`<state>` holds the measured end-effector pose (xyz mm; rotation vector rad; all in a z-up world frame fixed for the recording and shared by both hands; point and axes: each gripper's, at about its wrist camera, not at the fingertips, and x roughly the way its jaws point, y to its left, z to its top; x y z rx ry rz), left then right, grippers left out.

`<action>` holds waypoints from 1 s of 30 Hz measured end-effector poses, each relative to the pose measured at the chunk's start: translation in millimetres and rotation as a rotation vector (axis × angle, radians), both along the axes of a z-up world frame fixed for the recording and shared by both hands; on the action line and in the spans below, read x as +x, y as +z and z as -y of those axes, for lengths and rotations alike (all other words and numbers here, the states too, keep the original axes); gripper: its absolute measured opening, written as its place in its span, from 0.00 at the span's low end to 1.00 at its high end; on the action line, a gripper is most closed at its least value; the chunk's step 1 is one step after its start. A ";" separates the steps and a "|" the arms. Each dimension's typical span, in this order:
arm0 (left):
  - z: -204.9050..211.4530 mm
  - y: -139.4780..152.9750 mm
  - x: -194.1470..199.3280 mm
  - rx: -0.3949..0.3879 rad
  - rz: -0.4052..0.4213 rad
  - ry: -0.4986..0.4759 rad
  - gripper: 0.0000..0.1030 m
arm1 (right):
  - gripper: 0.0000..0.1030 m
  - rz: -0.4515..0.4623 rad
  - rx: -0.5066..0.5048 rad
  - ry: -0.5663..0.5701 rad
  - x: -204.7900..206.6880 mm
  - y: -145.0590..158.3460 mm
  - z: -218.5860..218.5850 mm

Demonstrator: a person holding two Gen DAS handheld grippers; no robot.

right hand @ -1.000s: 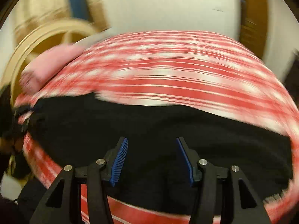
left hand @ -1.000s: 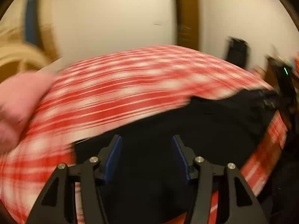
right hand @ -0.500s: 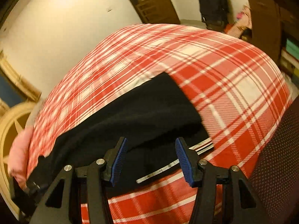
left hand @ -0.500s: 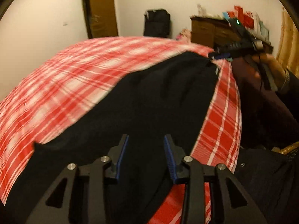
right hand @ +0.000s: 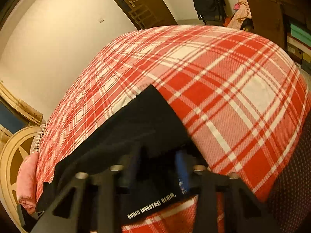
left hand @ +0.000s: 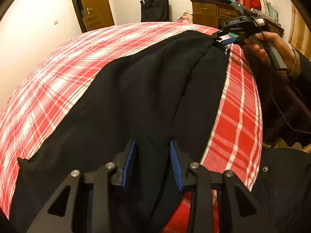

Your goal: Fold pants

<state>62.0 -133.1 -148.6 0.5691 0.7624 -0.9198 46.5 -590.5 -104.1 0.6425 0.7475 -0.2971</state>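
The black pants (left hand: pixel 140 101) are lying stretched lengthwise along the near edge of the bed, on the red-and-white plaid blanket (left hand: pixel 77 62), running straight ahead of the left tool (left hand: pixel 153 163) toward the right tool (left hand: pixel 226 38) at the far end. The left tool's blue pads (left hand: pixel 129 163) are standing partly apart, with dark fabric filling the space between them; they are straddling a ridge of cloth rather than pinching it, as far as the left wrist view shows. In the right wrist view the right tool (right hand: pixel 159 167) is blurred; one end of the pants, with a printed label (right hand: pixel 151 206), is lying between and under its fingers, and I cannot tell whether they are clamped on it.

The step in hand appears to be taking hold of both ends of the garment, already doubled leg over leg by the look of the long seam. The next move calls for both tools to be closing firmly on all layers at each end, then for one end to be carried over to meet the other, keeping the cloth taut so that it does not slide off the bed's edge.
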 end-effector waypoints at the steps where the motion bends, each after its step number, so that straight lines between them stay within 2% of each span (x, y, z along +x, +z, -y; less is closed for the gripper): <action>1: -0.2 -0.1 -0.1 0.003 0.001 -0.005 0.30 | 0.12 -0.003 -0.009 0.012 3.2 1.6 -1.2; 3: -1.7 0.9 1.1 0.008 0.001 -0.011 0.17 | 0.09 -0.004 -0.040 0.033 8.1 5.9 -6.1; 6: -4.2 2.9 5.5 0.006 -0.010 -0.014 0.09 | 0.08 0.030 -0.067 0.037 7.6 18.8 -9.7; 11: -10.5 19.6 11.5 -0.043 0.013 0.006 0.07 | 0.07 0.086 -0.096 0.041 -9.6 43.4 -11.9; 14: -18.7 38.8 10.5 -0.107 0.008 0.003 0.07 | 0.07 0.071 -0.095 0.028 -24.3 38.9 -9.4; 16: -20.5 45.3 4.5 -0.124 0.007 -0.011 0.07 | 0.07 0.033 -0.084 0.019 -30.2 25.5 -4.1; 20: -16.5 33.2 -13.8 -0.113 -0.022 -0.063 0.07 | 0.07 -0.017 -0.048 -0.001 -32.7 1.3 4.9; 23: -8.5 11.5 -21.9 -0.073 -0.037 -0.085 0.07 | 0.07 0.005 -0.058 0.005 -36.7 8.9 2.6; 25: -6.6 5.9 -22.2 -0.073 -0.054 -0.079 0.07 | 0.07 0.019 -0.069 0.016 -39.8 15.9 -1.0; 28: -8.1 13.8 -22.3 -0.097 -0.054 -0.076 0.07 | 0.07 -0.001 -0.085 0.021 -43.0 14.0 -4.6; 30: -11.7 19.9 -22.2 -0.115 -0.051 -0.077 0.07 | 0.07 -0.037 -0.075 0.014 -41.2 0.7 -2.6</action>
